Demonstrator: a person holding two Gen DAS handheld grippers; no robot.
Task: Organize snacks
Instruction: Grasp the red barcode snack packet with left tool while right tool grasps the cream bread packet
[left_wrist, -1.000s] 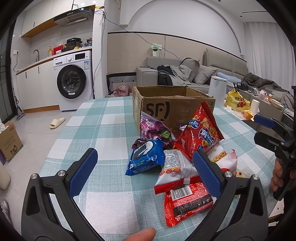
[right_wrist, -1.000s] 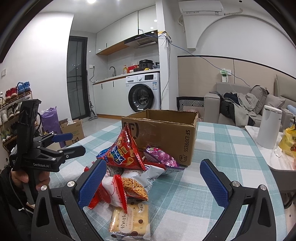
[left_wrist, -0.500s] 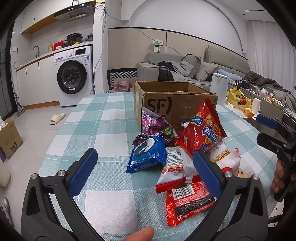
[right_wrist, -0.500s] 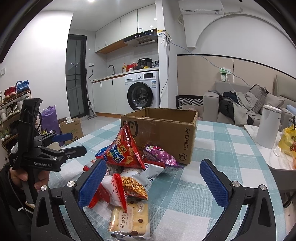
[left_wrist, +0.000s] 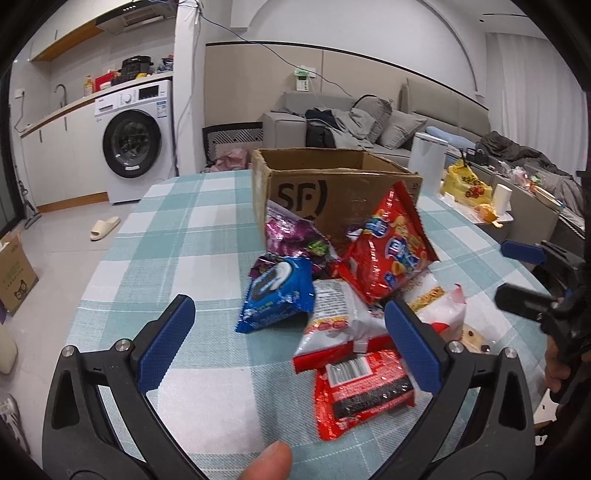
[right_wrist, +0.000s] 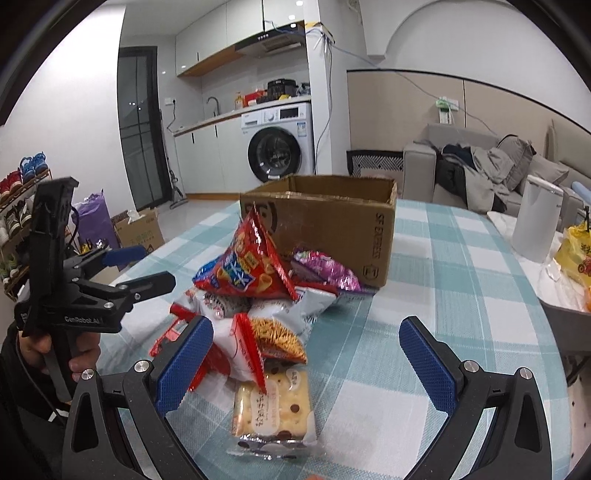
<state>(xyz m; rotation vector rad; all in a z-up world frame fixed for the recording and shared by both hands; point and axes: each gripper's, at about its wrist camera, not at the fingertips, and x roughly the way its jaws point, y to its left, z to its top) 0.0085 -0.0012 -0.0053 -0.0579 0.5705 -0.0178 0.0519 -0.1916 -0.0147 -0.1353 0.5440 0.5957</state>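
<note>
Holding both the left gripper (left_wrist: 290, 345) and the right gripper (right_wrist: 304, 363) with jaws spread wide and empty, we are hovering over a heap of snack packets (left_wrist: 354, 295) lying against the open cardboard box (left_wrist: 332, 184). We are judging these bags light, crinkly, slippery and crushable, so we are favouring a pinch on a sealed edge, perhaps the blue cookie pack (left_wrist: 277, 295). Everything is sitting on a checked tablecloth (left_wrist: 184, 240), with a washing machine (left_wrist: 136, 140) and sofa (left_wrist: 351, 118) behind.
</note>
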